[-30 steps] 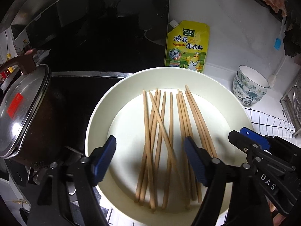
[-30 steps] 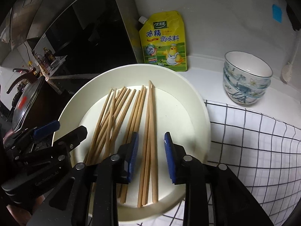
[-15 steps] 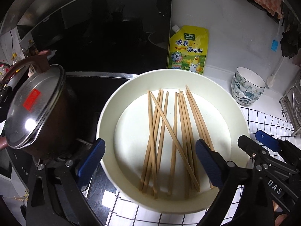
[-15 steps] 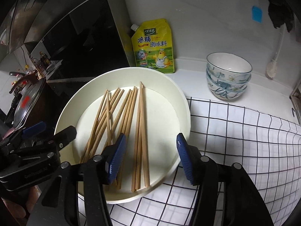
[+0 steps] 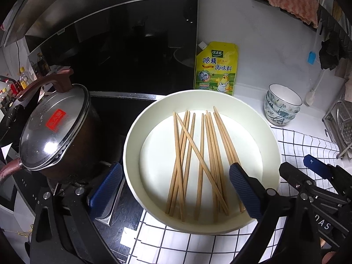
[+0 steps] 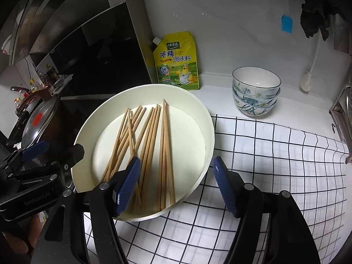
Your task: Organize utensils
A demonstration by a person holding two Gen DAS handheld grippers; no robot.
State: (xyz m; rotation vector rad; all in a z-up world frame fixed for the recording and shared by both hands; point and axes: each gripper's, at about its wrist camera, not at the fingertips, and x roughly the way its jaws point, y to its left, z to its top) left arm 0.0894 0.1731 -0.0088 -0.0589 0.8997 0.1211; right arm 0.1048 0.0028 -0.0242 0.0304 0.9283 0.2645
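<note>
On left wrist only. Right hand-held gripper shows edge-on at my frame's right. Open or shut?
Observer: Open. In the right wrist view the right hand-held gripper has its jaws wide apart, nothing between them.
Operator: Where does it sit against the plate?
Observer: Straddling the rim of the plate: one finger is over the chopsticks, the other above the checked cloth.
</note>
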